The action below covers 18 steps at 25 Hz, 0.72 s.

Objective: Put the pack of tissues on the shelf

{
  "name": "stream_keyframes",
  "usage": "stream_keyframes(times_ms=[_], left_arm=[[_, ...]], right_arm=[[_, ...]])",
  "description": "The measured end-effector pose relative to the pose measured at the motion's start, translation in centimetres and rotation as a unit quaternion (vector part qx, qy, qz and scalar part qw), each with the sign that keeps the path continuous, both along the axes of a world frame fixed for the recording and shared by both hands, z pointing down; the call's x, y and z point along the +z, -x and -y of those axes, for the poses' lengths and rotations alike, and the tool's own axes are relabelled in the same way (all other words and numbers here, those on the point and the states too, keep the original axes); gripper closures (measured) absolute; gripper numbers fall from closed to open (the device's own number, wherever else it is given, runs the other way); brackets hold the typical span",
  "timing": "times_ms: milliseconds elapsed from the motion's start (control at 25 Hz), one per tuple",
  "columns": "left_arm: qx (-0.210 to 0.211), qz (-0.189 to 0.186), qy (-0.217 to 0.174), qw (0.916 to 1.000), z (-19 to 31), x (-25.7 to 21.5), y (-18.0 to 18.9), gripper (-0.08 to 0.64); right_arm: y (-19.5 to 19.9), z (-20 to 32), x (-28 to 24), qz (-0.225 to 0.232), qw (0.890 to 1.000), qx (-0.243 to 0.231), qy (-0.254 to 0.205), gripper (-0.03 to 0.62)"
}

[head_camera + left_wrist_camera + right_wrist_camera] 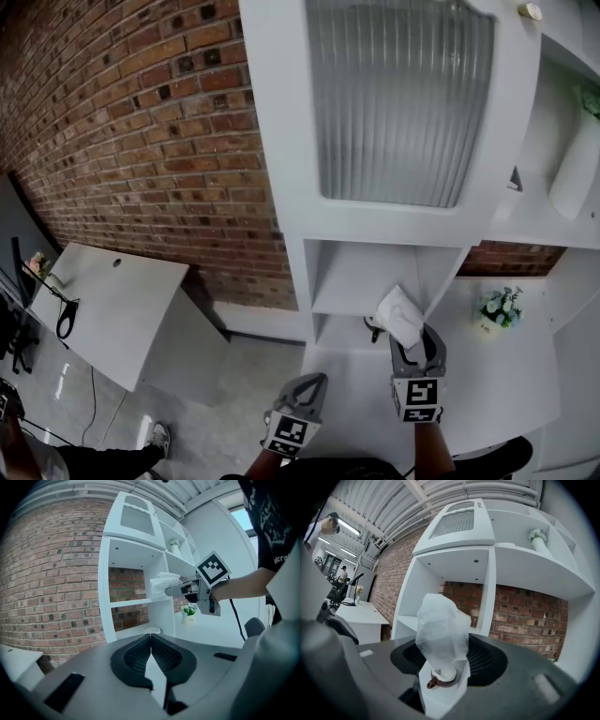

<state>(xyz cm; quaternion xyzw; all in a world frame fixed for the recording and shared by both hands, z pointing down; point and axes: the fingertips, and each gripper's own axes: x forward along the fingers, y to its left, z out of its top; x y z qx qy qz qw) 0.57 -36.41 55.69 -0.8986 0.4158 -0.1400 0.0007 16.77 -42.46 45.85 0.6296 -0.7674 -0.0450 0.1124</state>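
— Where's the pack of tissues (401,317)?

— Clamped in the right gripper (418,345), up at the front of the white shelf unit (370,281), by the open compartment under the ribbed-glass door (398,94). I can't tell whether it touches the board.

— And the other claw?

— The left gripper (312,382) hangs lower and nearer, to the left. In its own view its jaws are pressed together with nothing between them (151,641).

— Does that view show anything else?

— It shows the right gripper (180,590) side-on, with the pack (165,583) sticking out past its tips, level with the middle board. The head view only looks down on that.

— And the right gripper view?

— The pack (440,630) stands upright between the jaws, which close on its lower end. Just under it, in the gap, sits a small cup with a brown handle (440,677). Far left there's a white desk (361,613) with a person (343,576) behind it. Only the desk (112,309) appears from above.

— What's the count?

— Two grippers, one pack, one cup and one glass door. There's one potted plant (498,307) on the counter to the right and one tall white vase (577,169) on the upper right shelf. A brick wall (141,141) stands behind it all.
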Motion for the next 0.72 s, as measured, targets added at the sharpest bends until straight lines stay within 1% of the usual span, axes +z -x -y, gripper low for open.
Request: stream_keyframes(times_ms=[200, 400, 440, 560, 640, 720], left_arm=[[0.007, -0.01, 0.006, 0.9999, 0.1, 0.3, -0.2, 0.549], [0.017, 0.01, 0.0, 0.9998, 0.2, -0.1, -0.6, 0.549], [0.018, 0.009, 0.001, 0.9998, 0.2, -0.2, -0.7, 0.549], [0.015, -0.004, 0.017, 0.9997, 0.2, 0.2, -0.6, 0.549], [0.009, -0.008, 0.017, 0.9998, 0.4, 0.5, -0.4, 0.549], [0.006, -0.021, 0.024, 0.9995, 0.5, 0.1, -0.6, 0.549]], right_arm=[[-0.2, 0.9, 0.1, -0.006, 1.0, 0.006, 0.002, 0.365], [-0.3, 1.9, -0.1, -0.007, 1.0, 0.007, 0.003, 0.365], [-0.4, 2.0, -0.1, -0.008, 1.0, 0.009, 0.003, 0.365], [-0.4, 2.4, -0.3, -0.006, 1.0, 0.012, 0.003, 0.365], [-0.4, 2.6, -0.3, -0.004, 1.0, 0.014, 0.003, 0.365], [-0.5, 2.9, -0.3, -0.004, 1.0, 0.015, 0.003, 0.365]])
